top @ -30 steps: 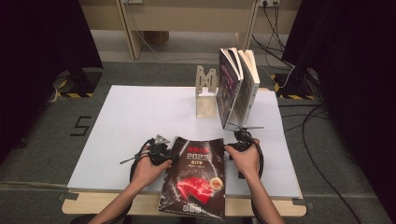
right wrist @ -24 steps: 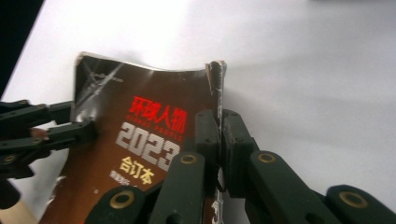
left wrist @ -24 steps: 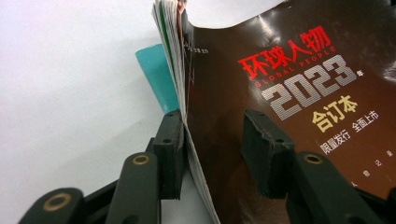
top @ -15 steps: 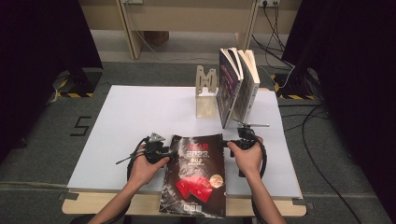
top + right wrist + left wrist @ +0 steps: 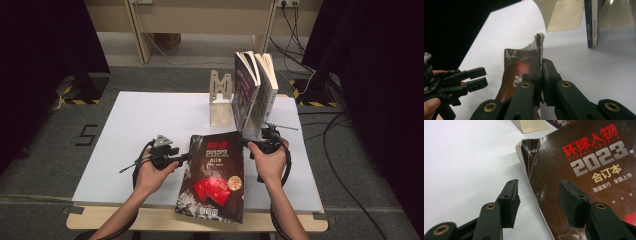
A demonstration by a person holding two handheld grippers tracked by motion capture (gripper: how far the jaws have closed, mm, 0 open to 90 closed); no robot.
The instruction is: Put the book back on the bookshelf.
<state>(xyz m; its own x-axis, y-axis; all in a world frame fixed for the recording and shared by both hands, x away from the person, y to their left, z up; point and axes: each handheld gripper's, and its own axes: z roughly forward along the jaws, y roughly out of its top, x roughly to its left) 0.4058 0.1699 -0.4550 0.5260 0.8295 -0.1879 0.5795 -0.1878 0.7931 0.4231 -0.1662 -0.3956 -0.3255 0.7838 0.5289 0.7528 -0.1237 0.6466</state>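
Dark 2023 magazine (image 5: 214, 176) just in front of the bookend (image 5: 220, 100), your right claw (image 5: 541, 75) clamped on its edge, your left claw (image 5: 539, 196) just been opening, astride its other edge, pads clear

Light falls from above onto the white surface (image 5: 150, 130), which reads bright and even in the high view, while the room on both sides sinks into near black. In the left gripper view the surface washes out to pale glare, the dark glossy magazine (image 5: 584, 180) carries a soft sheen, and its print is sharp while the near black pads (image 5: 510, 202) are slightly soft. The right gripper view is dimmer, black at its upper left, with a soft shadow under the standing books (image 5: 592, 22).
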